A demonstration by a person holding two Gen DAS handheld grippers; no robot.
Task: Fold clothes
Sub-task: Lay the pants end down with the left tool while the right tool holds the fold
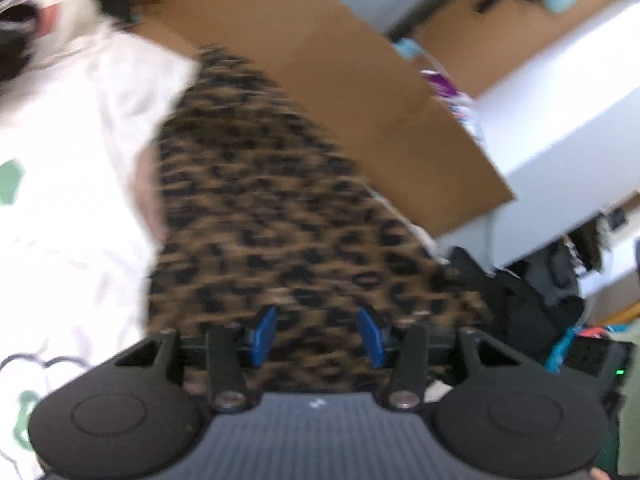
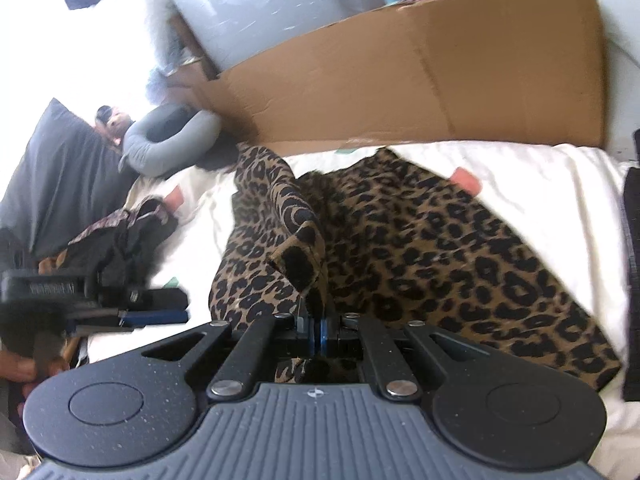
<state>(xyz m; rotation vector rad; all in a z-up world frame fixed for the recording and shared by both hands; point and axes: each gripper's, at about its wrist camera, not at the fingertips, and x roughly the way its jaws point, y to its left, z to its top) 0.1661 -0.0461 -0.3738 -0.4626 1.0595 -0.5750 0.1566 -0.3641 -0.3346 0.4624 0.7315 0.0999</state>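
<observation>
- Judging by its drape, the leopard-print garment [image 2: 420, 240] is soft, light and limp; it folds wherever it is lifted and should slide a little on the white bedding [image 2: 540, 168] under it.
- It lies spread on the bed, from the centre of the right wrist view out toward 4 o'clock, with one strip raised to the right hand-held gripper [image 2: 318, 334].
- The right hand-held gripper is clamped tight on that raised hem, its blue pads pressed together with fabric between them.
- The left hand-held gripper [image 1: 318, 334] stands partly apart, its blue fingers [image 1: 264, 334] over the print but holding nothing; the view is blurred.
- A matching hem or corner, likely toward 9 o'clock of the held strip, looks the best second hold, so the cloth stays taut between the two.
- A cardboard sheet [image 2: 420, 72] stands along the far edge at 12 o'clock and limits reach there.
- A dark heap of clothes [image 2: 124, 236] sits at 9 o'clock, and a grey neck pillow [image 2: 168, 140] at 10 o'clock.
- Open bedding toward 2 o'clock gives room to lay the fold.
</observation>
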